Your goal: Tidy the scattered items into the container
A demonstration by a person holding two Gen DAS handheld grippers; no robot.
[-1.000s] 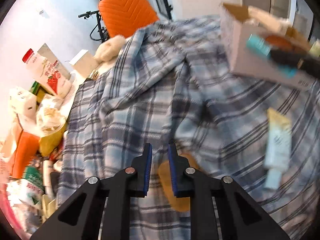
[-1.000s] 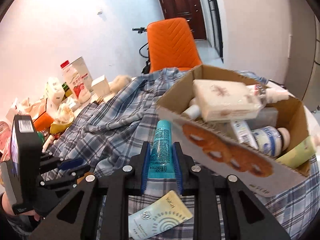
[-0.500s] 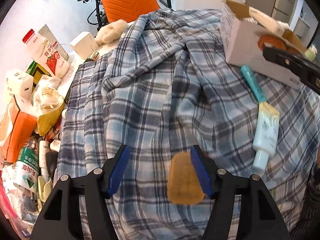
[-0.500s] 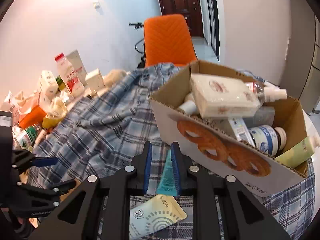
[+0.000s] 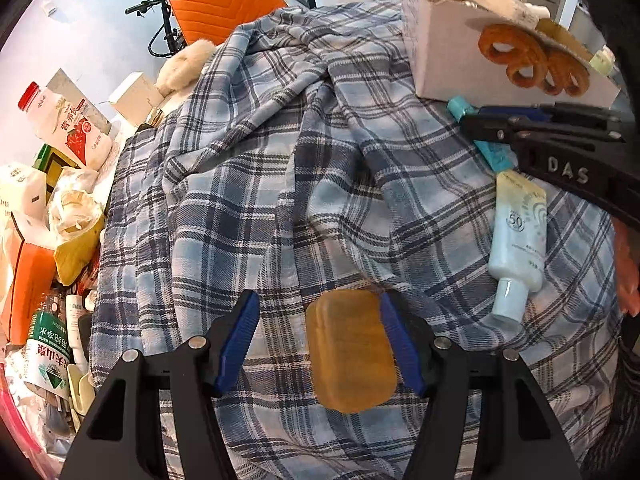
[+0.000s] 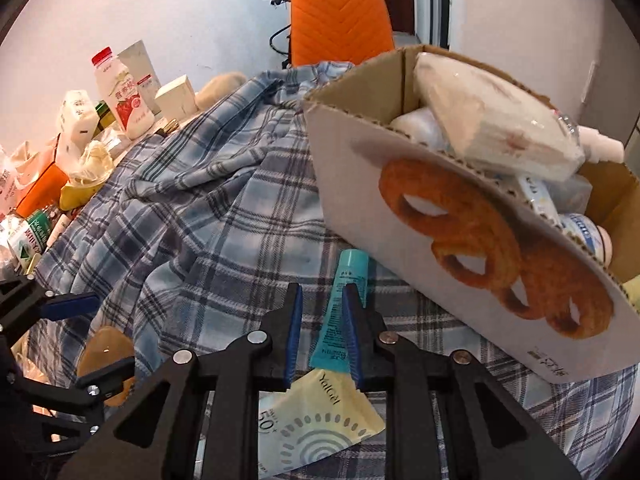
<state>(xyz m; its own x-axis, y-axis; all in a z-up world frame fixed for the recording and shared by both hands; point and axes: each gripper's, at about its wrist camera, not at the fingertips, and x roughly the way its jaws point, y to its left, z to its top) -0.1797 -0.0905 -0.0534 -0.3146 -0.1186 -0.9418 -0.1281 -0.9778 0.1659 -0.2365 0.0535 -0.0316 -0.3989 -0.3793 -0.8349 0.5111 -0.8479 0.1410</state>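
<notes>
Left wrist view first. Left gripper (image 5: 320, 340) spread wide, nothing held, blue pads either side of the amber soap bar (image 5: 350, 350) lying flat on the plaid cloth (image 5: 248, 184). Right pad just beside the bar's right edge, perhaps touching; left pad well clear, bare cloth in between. Off-centre, then. Worth sliding right to centre the bar before closing, and keeping the fingertips low enough to catch the bar's sides without pinching a fold of cloth. Likely slippery, so a square, firm squeeze across the short sides. Further right, sunscreen tube (image 5: 518, 236) lying cap-down towards the camera, teal tube (image 5: 486, 140) beyond it, cardboard box (image 5: 480, 56) at the far right, already carrying several items.

Over to the right wrist view. Right gripper (image 6: 322, 332) nearly closed, only a narrow gap. Teal tube (image 6: 340, 312) runs up between the two pads; right pad looks against it, left pad shows a sliver of space. Held or merely straddled? Cannot tell from here. Sunscreen tube (image 6: 316, 428) under the fingers, its crimped end meeting the teal tube's. Cardboard box (image 6: 460, 264) just beside to the right, front wall printed with fried rings, nearly full. Best bet: confirm the grip, lift clear of that wall, then drop into whatever room remains near the front.
</notes>
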